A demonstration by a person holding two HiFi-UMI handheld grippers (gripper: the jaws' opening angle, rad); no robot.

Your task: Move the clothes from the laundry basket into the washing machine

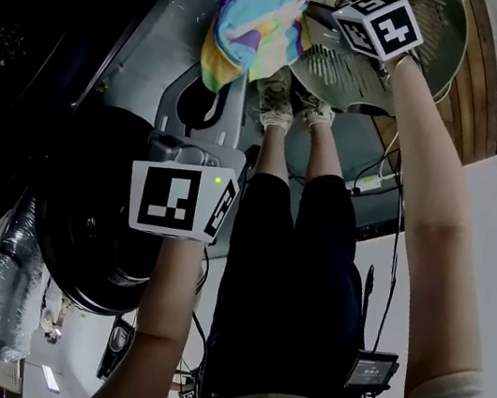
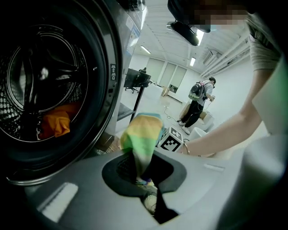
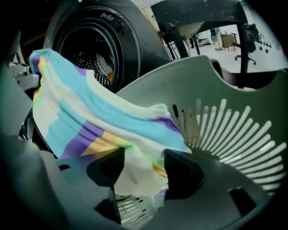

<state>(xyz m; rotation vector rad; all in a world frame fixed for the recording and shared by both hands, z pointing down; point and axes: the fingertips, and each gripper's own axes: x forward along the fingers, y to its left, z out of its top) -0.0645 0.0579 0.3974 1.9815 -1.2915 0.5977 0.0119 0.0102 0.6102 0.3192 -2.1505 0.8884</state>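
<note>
1. Left gripper point(image 2: 145, 182): jaws closed on one end of the striped cloth point(image 2: 141, 134). The pinch looks thin and near the edge. A fast swing toward the washer point(image 3: 96, 49) could pull it out.
2. Right gripper point(image 3: 143, 173): jaws wide apart, with the cloth's lower fold lying between them and the pads not pressing on it. If it closes too shallow it gets only a fringe. If too deep it may nip the slats of the basket point(image 3: 234, 130) right behind.
3. The cloth is not in the washer yet. It hangs from the left gripper, draped across the basket rim, in front of the washer opening. The trailing end could snag on the rim or slats, then drag or tip the basket.
4. The slack middle sags between the two grippers. Carried low, it could catch on the door ring and end up hanging out of the drum point(image 2: 40, 90).
5. If released short of the drum, the cloth lands on the door lip or the floor. An orange item point(image 2: 56, 121) is already inside, so there looks to be room.
6. The grippers are working close together on one cloth and could knock into each other.
</note>
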